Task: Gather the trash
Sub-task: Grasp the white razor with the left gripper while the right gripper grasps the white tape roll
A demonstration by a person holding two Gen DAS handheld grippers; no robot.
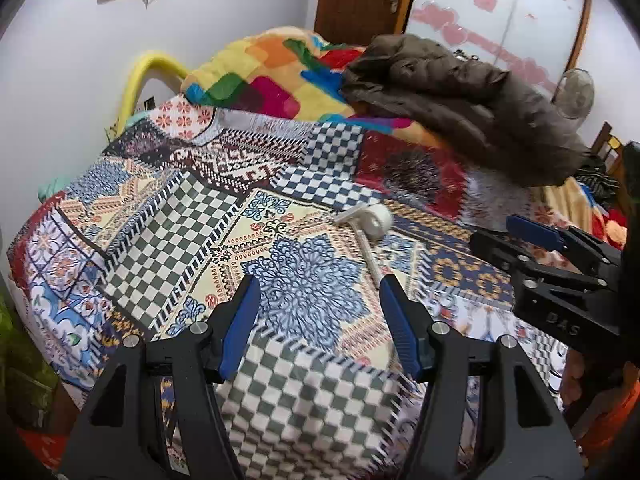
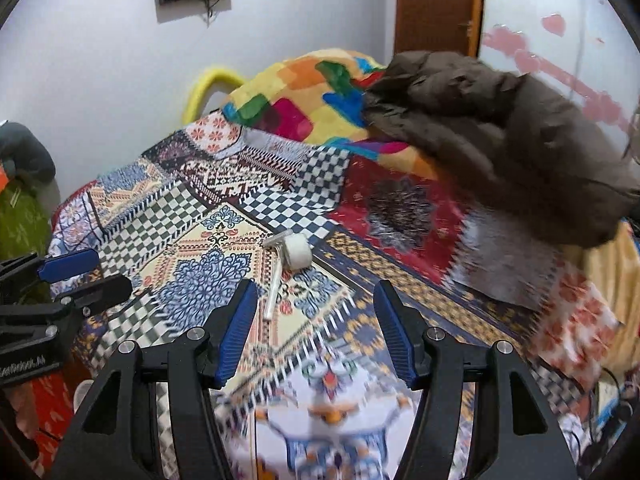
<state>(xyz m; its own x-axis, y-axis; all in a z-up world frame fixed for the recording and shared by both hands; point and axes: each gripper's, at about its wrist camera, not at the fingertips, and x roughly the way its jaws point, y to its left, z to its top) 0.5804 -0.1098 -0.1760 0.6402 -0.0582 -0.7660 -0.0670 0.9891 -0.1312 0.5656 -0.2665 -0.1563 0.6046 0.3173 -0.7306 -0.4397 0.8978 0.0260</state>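
Left wrist view: left gripper (image 1: pixel 316 312) is hovering over the bed's patchwork bedspread (image 1: pixel 168 216), jaws spread wide and gripping nothing.
Trash: white razor (image 1: pixel 370 252) is lying flat on the bedspread at about 1 o'clock from the left gripper, its head touching a white roll of tape (image 1: pixel 379 220); the handle end is lying just beside the right fingertip.
Right gripper: right gripper (image 1: pixel 516 242) is showing at 3 o'clock, seen side-on; one blue pad is showing, so its opening is unclear from here.
Background: brown jacket (image 1: pixel 460 100) is lying over a colourful blanket (image 1: pixel 256 72) at 12 o'clock.
Right wrist view: right gripper (image 2: pixel 314 312) is hanging above the bedspread (image 2: pixel 200 292), jaws wide apart and empty.
Trash here: razor (image 2: pixel 274 280) and tape roll (image 2: pixel 298 256) are lying at 11 o'clock, just ahead of the left fingertip.
Left gripper: left gripper (image 2: pixel 80 272) is entering at 9 o'clock.
Far side: jacket (image 2: pixel 500 128) is lying at 1 o'clock.
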